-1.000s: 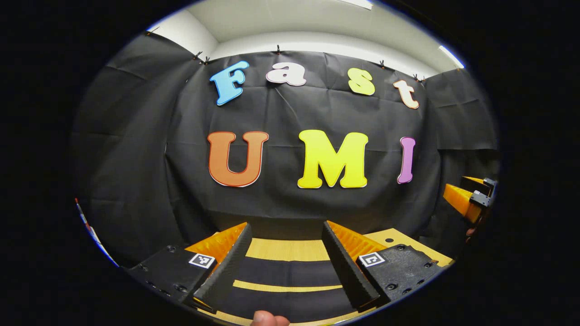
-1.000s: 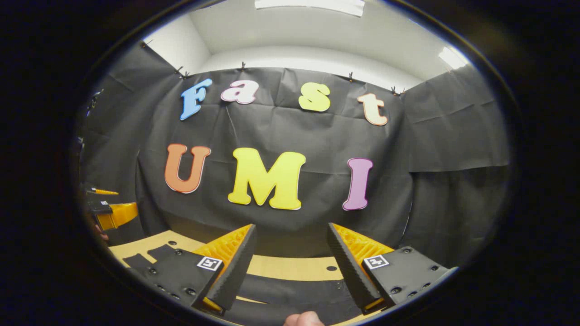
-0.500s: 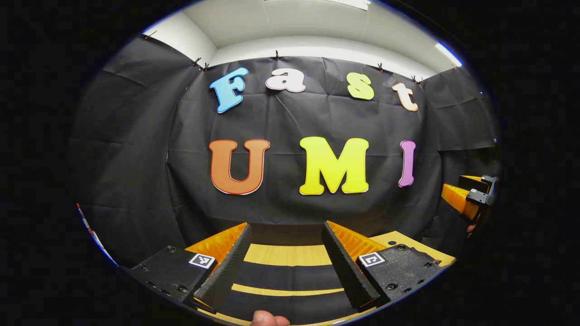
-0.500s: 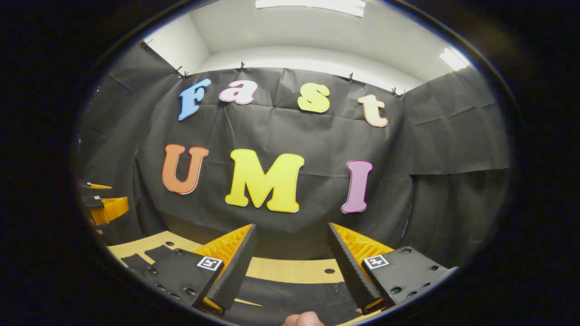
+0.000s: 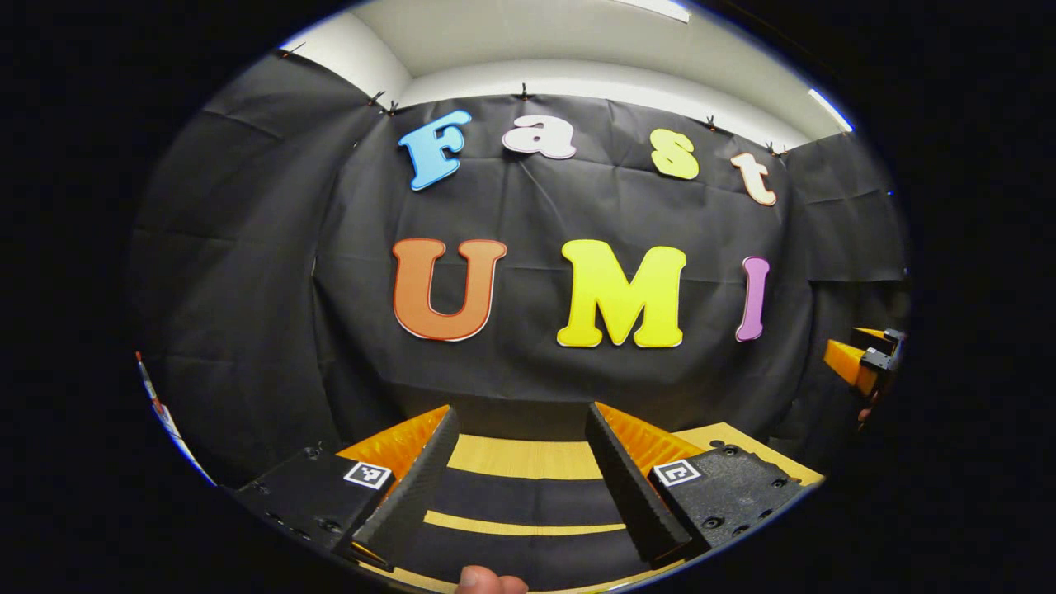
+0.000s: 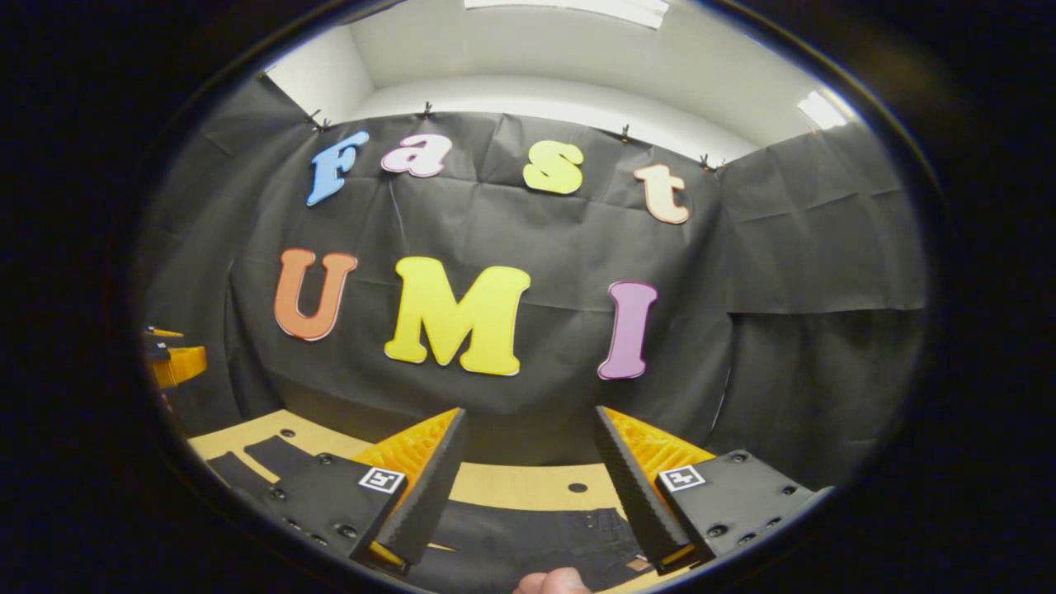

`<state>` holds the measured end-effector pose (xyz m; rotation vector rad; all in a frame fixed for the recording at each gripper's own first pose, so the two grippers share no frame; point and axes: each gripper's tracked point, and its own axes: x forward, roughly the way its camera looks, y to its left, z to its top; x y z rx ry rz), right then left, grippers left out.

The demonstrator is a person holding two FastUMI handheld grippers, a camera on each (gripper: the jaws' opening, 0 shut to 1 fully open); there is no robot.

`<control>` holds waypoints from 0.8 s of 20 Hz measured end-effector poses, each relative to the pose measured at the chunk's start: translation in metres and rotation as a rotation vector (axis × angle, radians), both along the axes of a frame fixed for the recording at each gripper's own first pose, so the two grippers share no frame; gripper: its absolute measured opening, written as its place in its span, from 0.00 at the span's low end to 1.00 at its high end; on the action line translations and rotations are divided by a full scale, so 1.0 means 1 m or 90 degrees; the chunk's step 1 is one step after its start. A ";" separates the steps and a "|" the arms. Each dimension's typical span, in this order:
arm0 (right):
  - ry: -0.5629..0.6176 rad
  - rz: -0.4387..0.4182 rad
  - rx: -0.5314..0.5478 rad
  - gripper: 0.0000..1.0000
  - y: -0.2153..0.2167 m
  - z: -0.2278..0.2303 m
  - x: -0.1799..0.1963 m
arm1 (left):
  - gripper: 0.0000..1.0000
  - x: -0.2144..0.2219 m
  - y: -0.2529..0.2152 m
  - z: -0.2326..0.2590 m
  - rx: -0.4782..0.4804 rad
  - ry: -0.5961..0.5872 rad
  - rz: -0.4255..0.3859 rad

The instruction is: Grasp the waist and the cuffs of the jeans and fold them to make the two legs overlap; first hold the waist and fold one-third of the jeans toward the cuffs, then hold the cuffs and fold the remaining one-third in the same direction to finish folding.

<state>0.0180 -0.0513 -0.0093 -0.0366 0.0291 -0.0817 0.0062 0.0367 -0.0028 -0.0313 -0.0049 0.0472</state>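
Both tongs hang above the table with their jaws spread wide and nothing between them: the left tongs [image 5: 520,470] in the left gripper view, the right tongs [image 6: 528,470] in the right gripper view. The jeans [image 6: 528,536] lie flat on the wooden table [image 5: 520,456], dark against the pale top. Under the right tongs sits what looks like the waist end (a row of small studs and a tan patch show there), reaching close to the table's near edge. Under the left tongs two dark bands [image 5: 520,498] run side by side with a strip of bare wood between them, most likely the two legs, not yet overlapped.

My judgement is that the task is at its very start, in the approach to the first grasp. Next, each pair of tongs must drop to the cloth, the right at the waist and the left at the cuffs, and close on an edge thin enough to pinch without bunching. A fingertip [image 6: 551,582] of the holding hand peeks in at the bottom of each view.
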 end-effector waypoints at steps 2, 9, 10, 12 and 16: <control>0.009 -0.013 -0.009 0.96 -0.018 -0.004 0.000 | 0.99 0.003 0.012 -0.002 0.008 0.001 0.010; 0.102 -0.054 0.016 0.93 -0.100 -0.057 0.010 | 0.99 0.001 0.076 -0.041 -0.058 0.084 0.106; 0.113 -0.051 0.022 0.96 -0.109 -0.067 0.013 | 0.99 -0.002 0.081 -0.049 -0.078 0.098 0.128; 0.136 -0.047 0.012 0.93 -0.131 -0.085 0.017 | 0.98 -0.006 0.093 -0.070 -0.120 0.124 0.182; 0.200 -0.061 0.042 0.93 -0.171 -0.126 0.010 | 0.98 -0.028 0.116 -0.116 -0.224 0.184 0.267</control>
